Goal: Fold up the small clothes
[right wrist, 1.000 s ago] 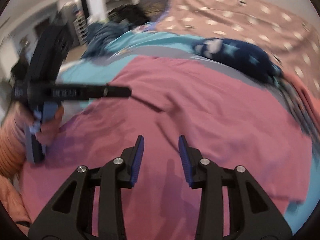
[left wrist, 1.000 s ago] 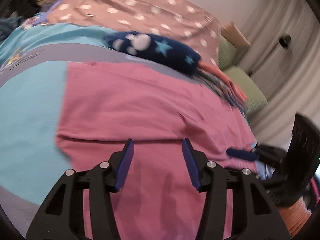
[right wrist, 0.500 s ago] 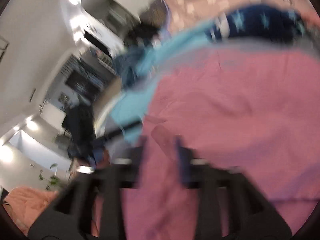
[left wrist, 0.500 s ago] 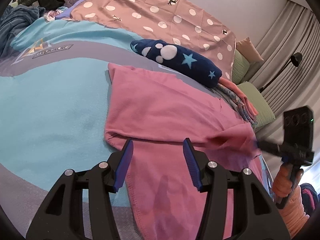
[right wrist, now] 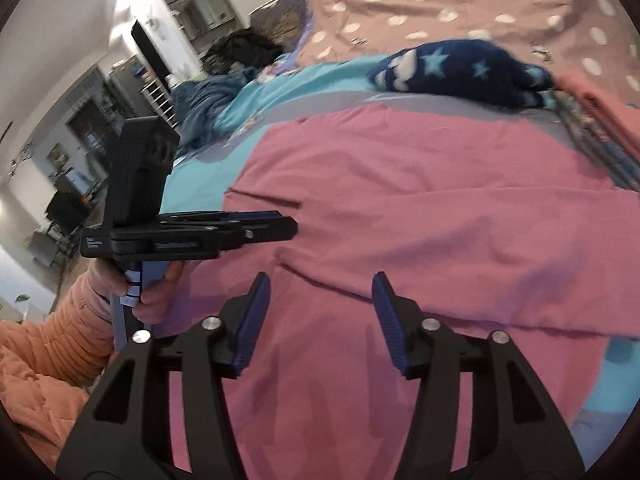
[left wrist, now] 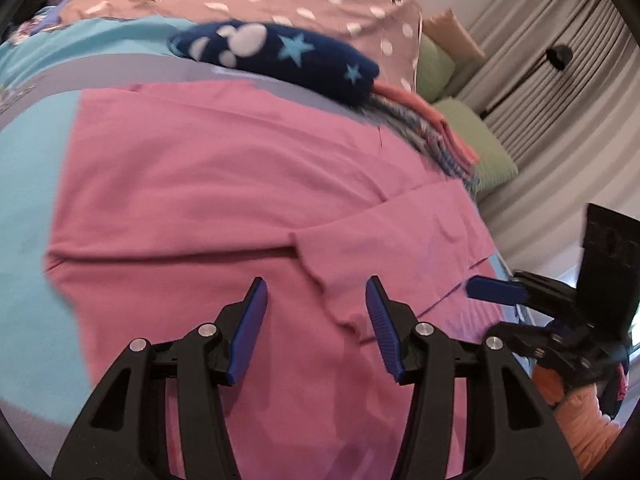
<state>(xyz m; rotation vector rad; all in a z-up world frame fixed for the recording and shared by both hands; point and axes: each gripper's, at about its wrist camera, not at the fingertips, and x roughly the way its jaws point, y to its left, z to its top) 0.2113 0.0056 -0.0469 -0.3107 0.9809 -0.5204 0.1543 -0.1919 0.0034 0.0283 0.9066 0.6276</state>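
- The left gripper (left wrist: 316,300) has its jaws half apart and holds nothing; a folded-over flap (left wrist: 400,248) of the pink garment (left wrist: 224,184) lies just under them.
- The right gripper (right wrist: 320,300) has just been opening, with nothing between its jaws.
- The garment lies flat on the bed (left wrist: 32,152), stretching forward and sideways from both grippers.
- The flap's hem runs diagonally toward the left gripper, which I judge nearer.
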